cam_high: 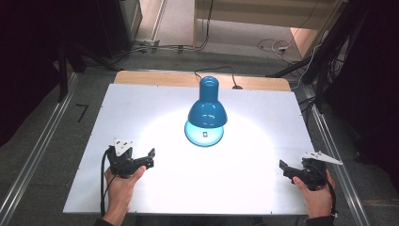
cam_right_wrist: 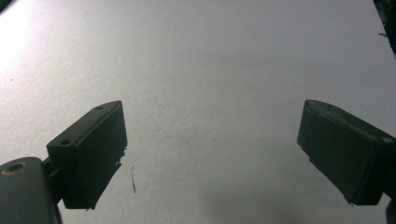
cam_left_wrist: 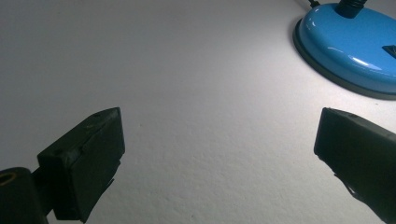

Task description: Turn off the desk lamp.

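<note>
The glossy blue metal desk lamp (cam_high: 207,110) is standing lit at table centre. Both the left gripper (cam_high: 141,162) and right gripper (cam_high: 291,172) are resting with jaws apart, empty. The lamp is likely top-heavy and slippery; gripping its neck is advisable.

the room is dim and its edges sink into near black. a lit blue desk lamp (cam_high: 207,109) throws a bright oval pool onto the white tabletop (cam_high: 141,108), which fades to grey toward the corners. the high view is soft and slightly grainy. in both gripper views the black jaws are dark, blurred and underexposed. a glare streak sits on the lamp base (cam_left_wrist: 348,44).
</note>
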`<state>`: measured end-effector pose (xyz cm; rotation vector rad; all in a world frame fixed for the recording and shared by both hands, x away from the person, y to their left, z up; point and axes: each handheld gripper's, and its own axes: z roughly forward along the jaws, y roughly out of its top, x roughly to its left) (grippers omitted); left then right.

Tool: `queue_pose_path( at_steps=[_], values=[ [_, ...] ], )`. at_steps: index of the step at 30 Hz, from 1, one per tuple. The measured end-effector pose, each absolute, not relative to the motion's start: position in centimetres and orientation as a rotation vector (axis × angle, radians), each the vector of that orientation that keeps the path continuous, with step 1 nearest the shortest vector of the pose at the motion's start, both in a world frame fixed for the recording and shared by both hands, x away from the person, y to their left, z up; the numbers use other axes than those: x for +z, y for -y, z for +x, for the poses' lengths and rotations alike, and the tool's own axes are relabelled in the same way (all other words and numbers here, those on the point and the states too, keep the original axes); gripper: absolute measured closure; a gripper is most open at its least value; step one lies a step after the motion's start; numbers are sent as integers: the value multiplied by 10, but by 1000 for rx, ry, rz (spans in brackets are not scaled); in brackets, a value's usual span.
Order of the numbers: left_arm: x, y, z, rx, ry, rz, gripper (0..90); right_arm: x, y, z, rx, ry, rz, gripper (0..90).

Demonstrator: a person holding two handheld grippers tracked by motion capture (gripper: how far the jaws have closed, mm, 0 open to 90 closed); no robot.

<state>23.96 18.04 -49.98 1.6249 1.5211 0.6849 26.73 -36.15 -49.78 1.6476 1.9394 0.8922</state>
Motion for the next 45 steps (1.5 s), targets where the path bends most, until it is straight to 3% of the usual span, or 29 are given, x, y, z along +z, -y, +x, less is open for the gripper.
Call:
queue_pose_path(
  at_steps=[45],
  values=[
    [-508, -129, 267, 664, -1429, 1674, 61, -499, 365, 268, 917, -1927, 1679, 69]
  ],
)
